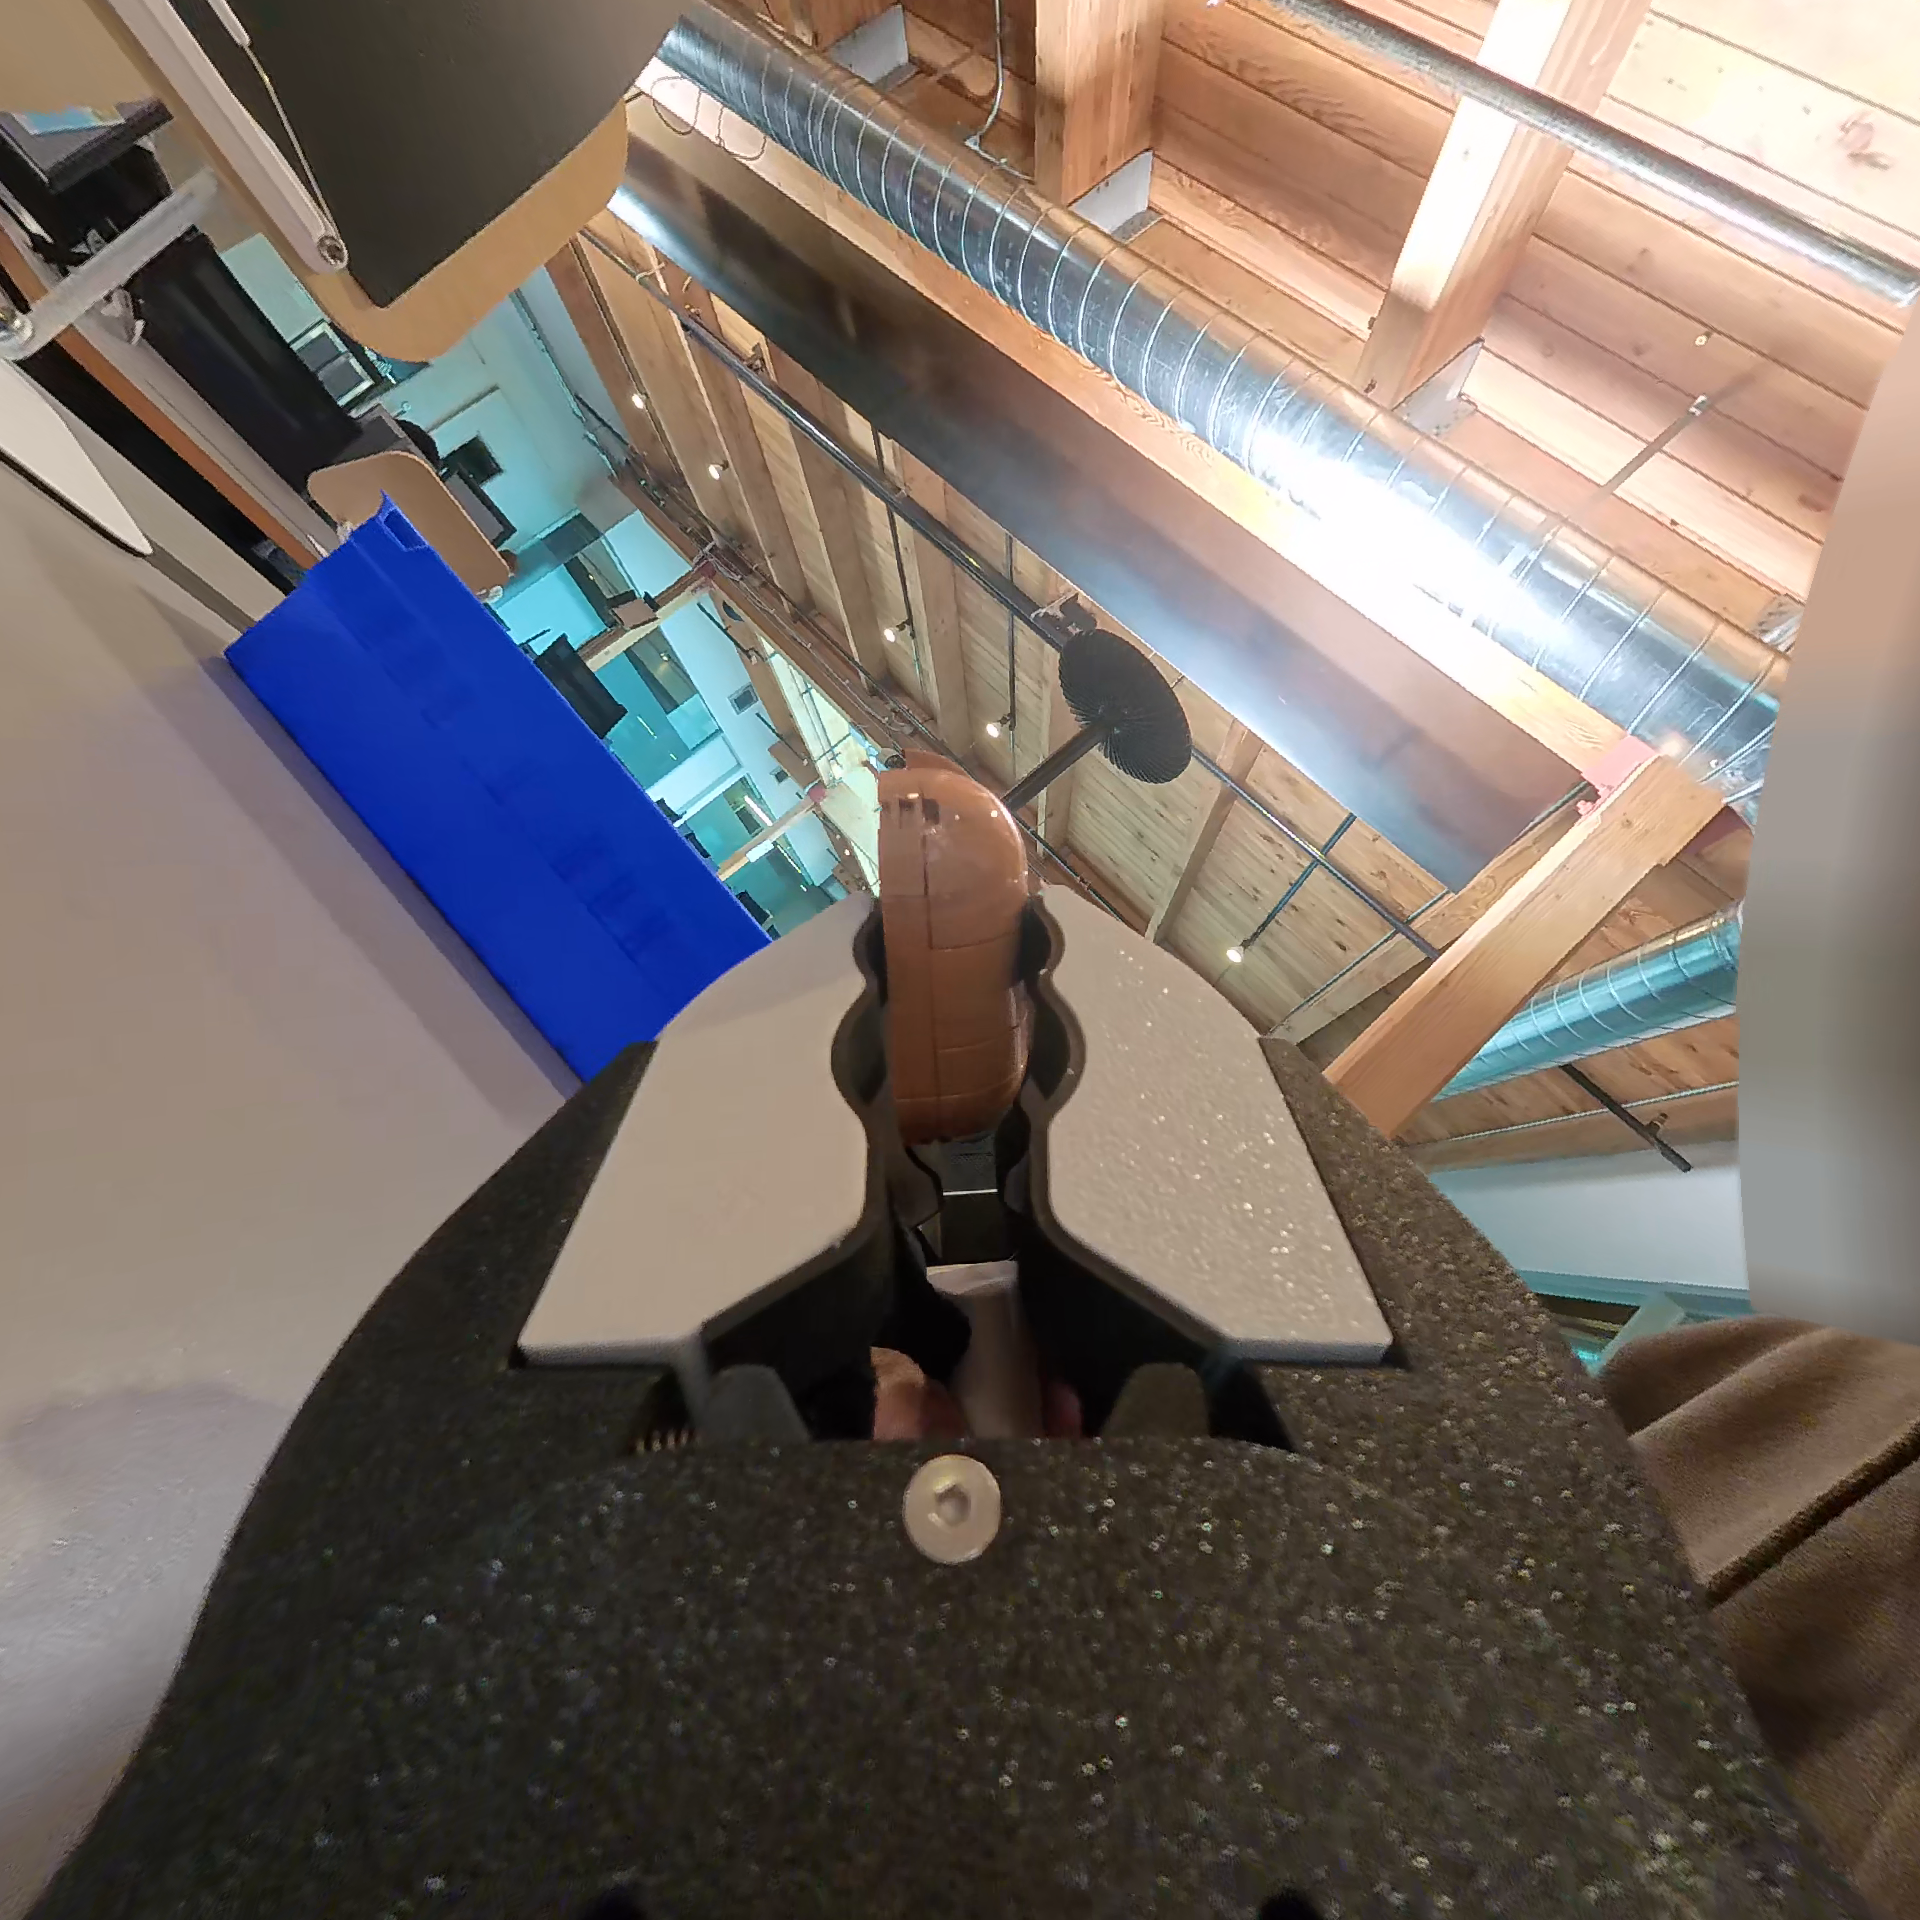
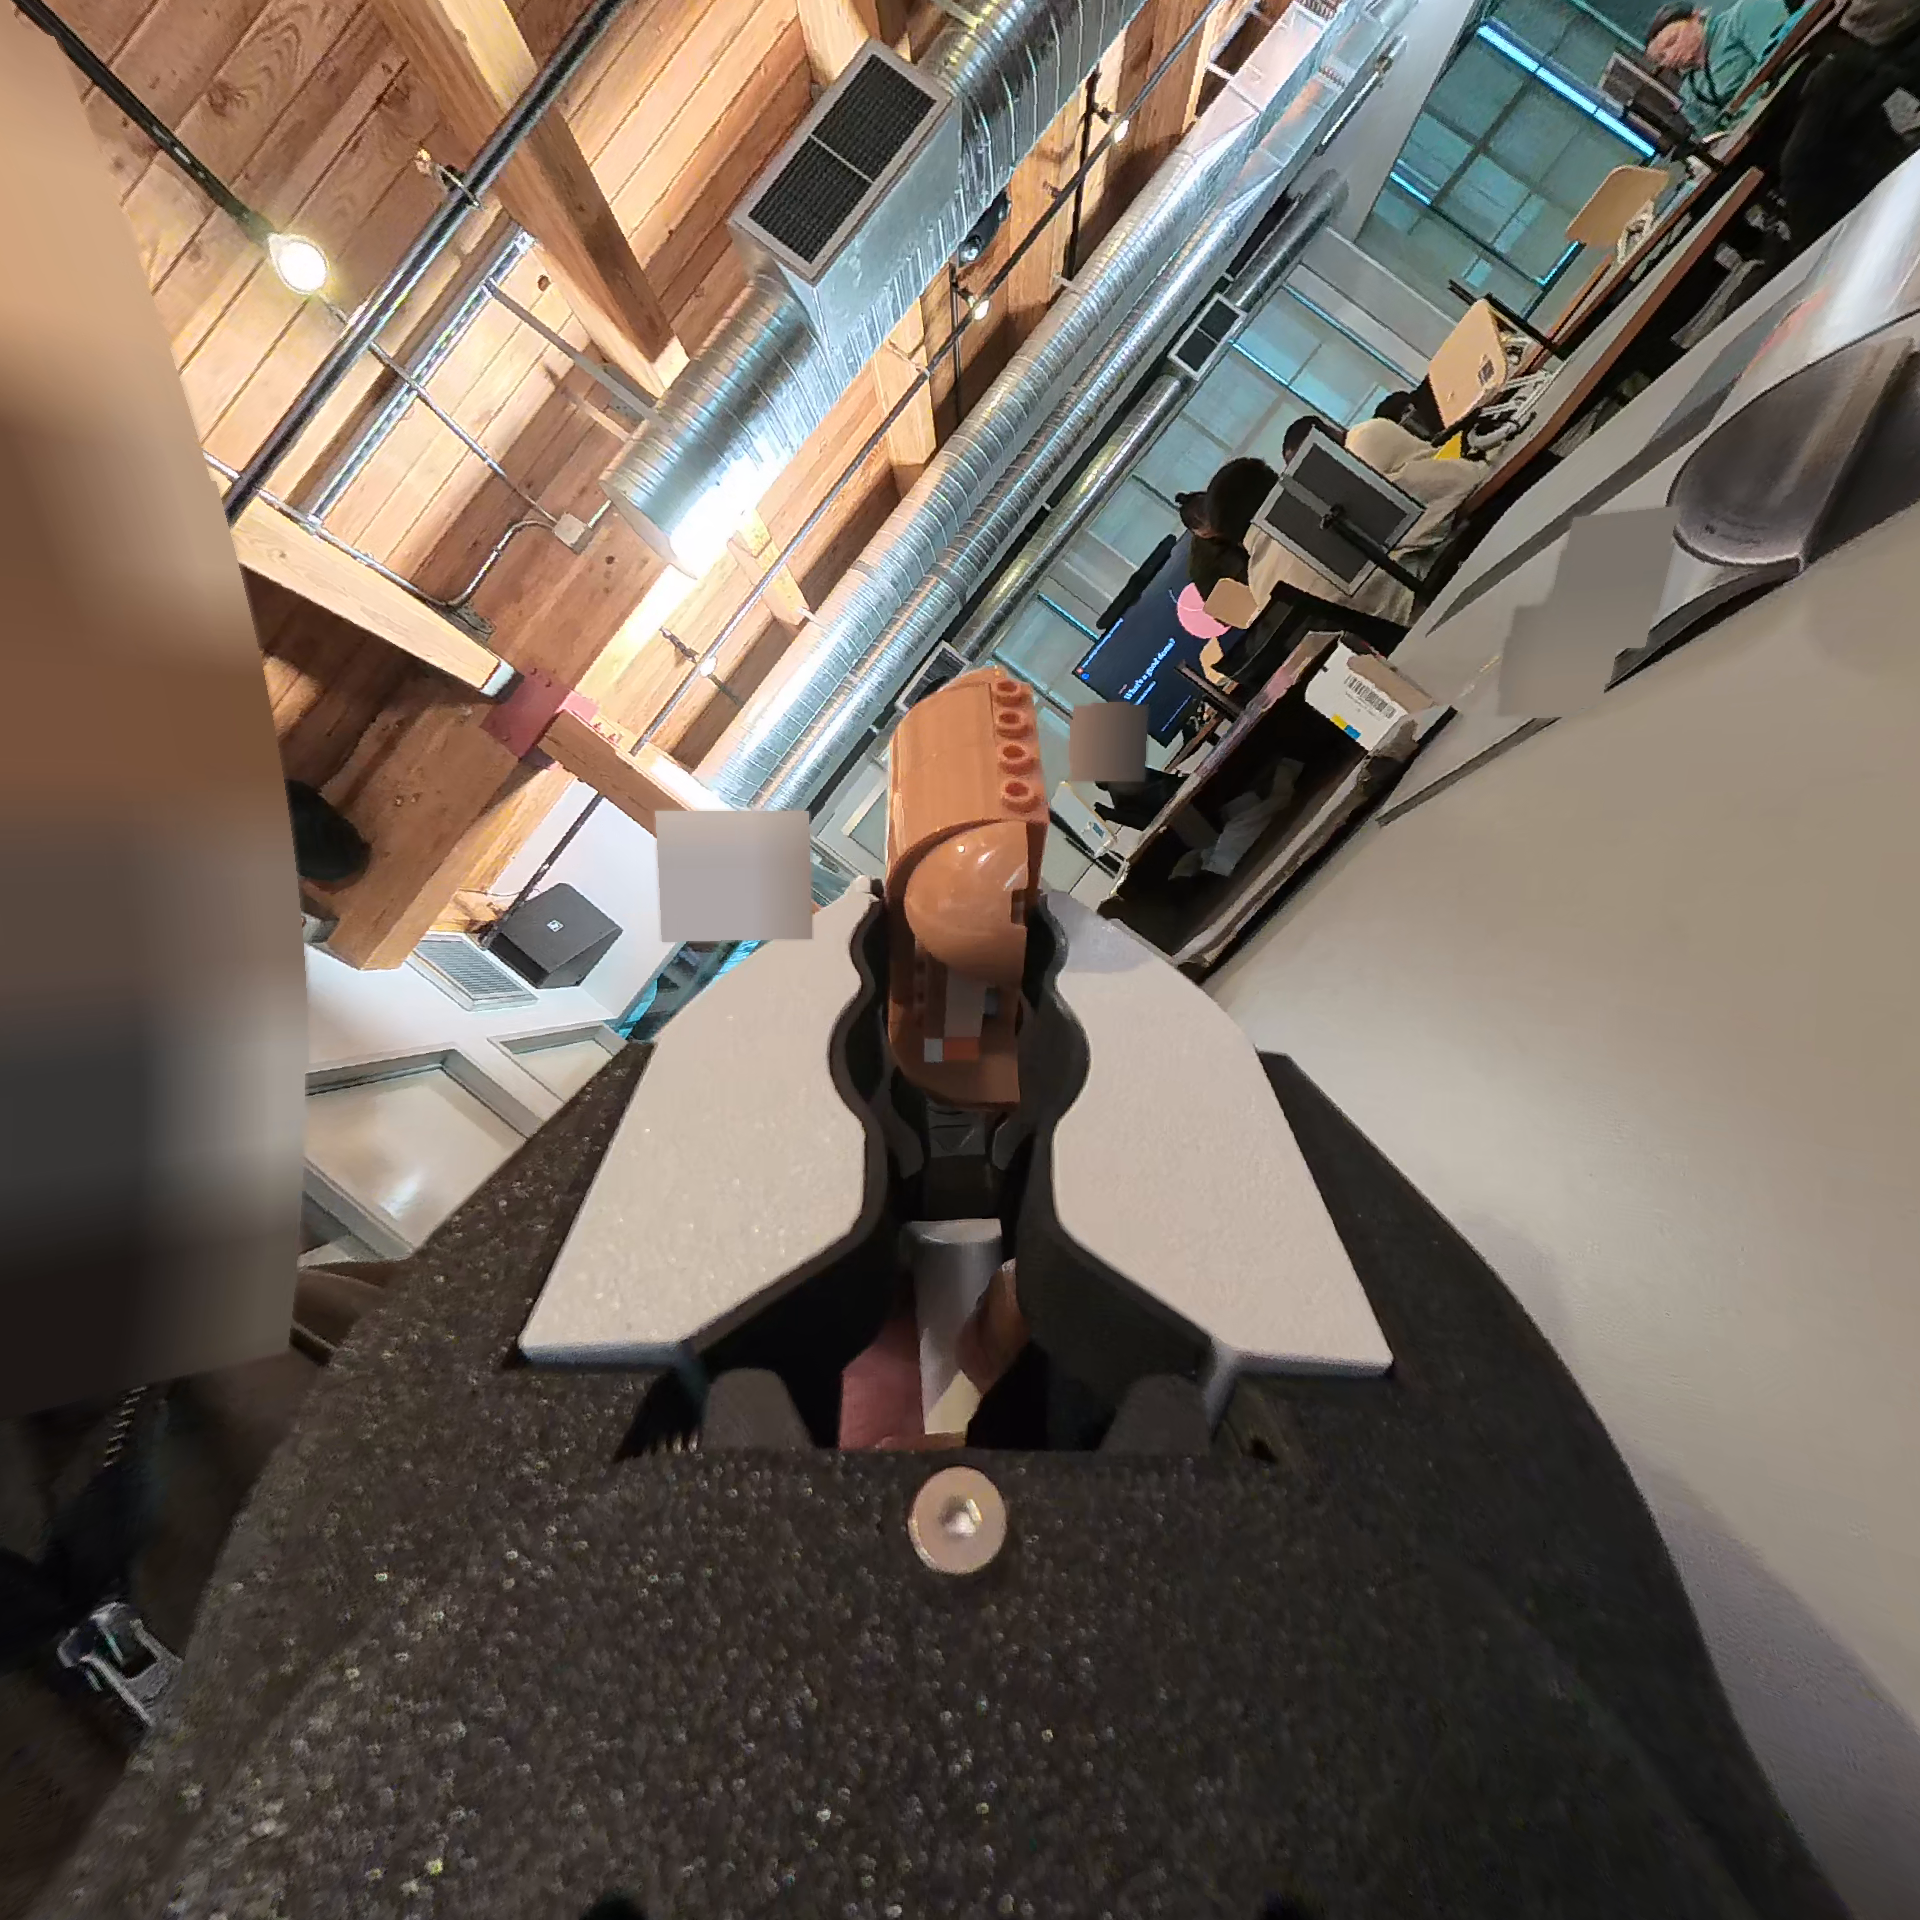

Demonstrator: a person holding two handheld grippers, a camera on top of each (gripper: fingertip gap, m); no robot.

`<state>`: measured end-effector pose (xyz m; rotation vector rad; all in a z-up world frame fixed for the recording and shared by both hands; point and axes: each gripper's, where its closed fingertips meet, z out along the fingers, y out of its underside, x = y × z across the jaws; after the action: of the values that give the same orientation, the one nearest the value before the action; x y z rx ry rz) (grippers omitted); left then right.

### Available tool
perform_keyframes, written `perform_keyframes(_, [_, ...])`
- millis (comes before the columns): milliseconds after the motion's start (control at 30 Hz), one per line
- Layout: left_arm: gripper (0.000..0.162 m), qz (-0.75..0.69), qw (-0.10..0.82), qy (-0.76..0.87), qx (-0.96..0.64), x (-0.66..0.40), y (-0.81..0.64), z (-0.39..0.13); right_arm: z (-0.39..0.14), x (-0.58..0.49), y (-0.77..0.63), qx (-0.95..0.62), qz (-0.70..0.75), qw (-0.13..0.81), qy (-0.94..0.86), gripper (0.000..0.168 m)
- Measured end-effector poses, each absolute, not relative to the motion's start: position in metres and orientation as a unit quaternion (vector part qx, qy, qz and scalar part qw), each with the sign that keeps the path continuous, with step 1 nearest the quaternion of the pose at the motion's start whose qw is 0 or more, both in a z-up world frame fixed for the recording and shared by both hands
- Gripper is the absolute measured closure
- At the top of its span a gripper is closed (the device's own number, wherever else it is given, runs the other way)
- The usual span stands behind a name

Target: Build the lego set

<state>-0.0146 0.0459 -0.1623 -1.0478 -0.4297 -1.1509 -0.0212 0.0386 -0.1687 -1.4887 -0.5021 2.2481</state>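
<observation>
I saw the left gripper (image 1: pixel 951 977) pinching a brown lego piece (image 1: pixel 951 935) at frame centre; the right gripper (image 2: pixel 956 977) pinched a studded brown lego piece (image 2: pixel 961 831).

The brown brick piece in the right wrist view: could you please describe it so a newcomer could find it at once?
Start from the big black body of the right hand-held gripper and follow its two grey fingers up. Clamped between them is the brown brick piece, pointing at the wooden ceiling. Its rounded dome and row of studs set it apart.

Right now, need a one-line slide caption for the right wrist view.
Right hand-held gripper shut on a brown lego piece, studs showing, raised toward wooden ceiling and silver ducts.
</observation>
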Motion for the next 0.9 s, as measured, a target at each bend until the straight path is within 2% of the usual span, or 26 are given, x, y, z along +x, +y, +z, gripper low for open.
perform_keyframes(100, [0.138, -0.509, 0.693, -0.2, -0.47, -0.018, 0.047, -0.162, -0.17, -0.024, 0.039, -0.527, 0.812, 0.178, -0.176, 0.144])
perform_keyframes(133, [0.137, -0.51, 0.691, -0.205, -0.469, -0.02, 0.048, -0.162, -0.171, -0.026, 0.037, -0.528, 0.812, 0.169, -0.181, 0.137])
perform_keyframes(167, [0.137, -0.512, 0.69, -0.214, -0.465, -0.024, 0.048, -0.162, -0.173, -0.028, 0.034, -0.531, 0.811, 0.159, -0.187, 0.12])
perform_keyframes(200, [0.138, -0.511, 0.691, -0.223, -0.461, -0.029, 0.048, -0.162, -0.174, -0.029, 0.03, -0.532, 0.81, 0.151, -0.197, 0.111])
perform_keyframes(300, [0.137, -0.513, 0.689, -0.243, -0.45, -0.045, 0.046, -0.162, -0.18, -0.03, 0.024, -0.547, 0.79, 0.152, -0.232, 0.098])
perform_keyframes(400, [0.137, -0.524, 0.67, -0.269, -0.451, -0.056, 0.046, -0.166, -0.186, -0.026, 0.031, -0.57, 0.738, 0.206, -0.296, 0.101])
perform_keyframes(500, [0.138, -0.545, 0.649, -0.297, -0.44, -0.064, 0.045, -0.169, -0.19, -0.023, 0.052, -0.584, 0.644, 0.302, -0.391, 0.105])
perform_keyframes(633, [0.138, -0.562, 0.627, -0.323, -0.432, -0.066, 0.046, -0.174, -0.19, -0.026, 0.064, -0.55, 0.527, 0.389, -0.518, 0.114])
perform_keyframes(733, [0.138, -0.571, 0.603, -0.354, -0.43, -0.066, 0.05, -0.184, -0.201, -0.035, 0.064, -0.53, 0.461, 0.398, -0.59, 0.114])
perform_keyframes(900, [0.138, -0.499, 0.545, -0.424, -0.524, -0.066, 0.06, -0.229, -0.234, -0.042, 0.07, -0.567, 0.396, 0.335, -0.639, 0.114])
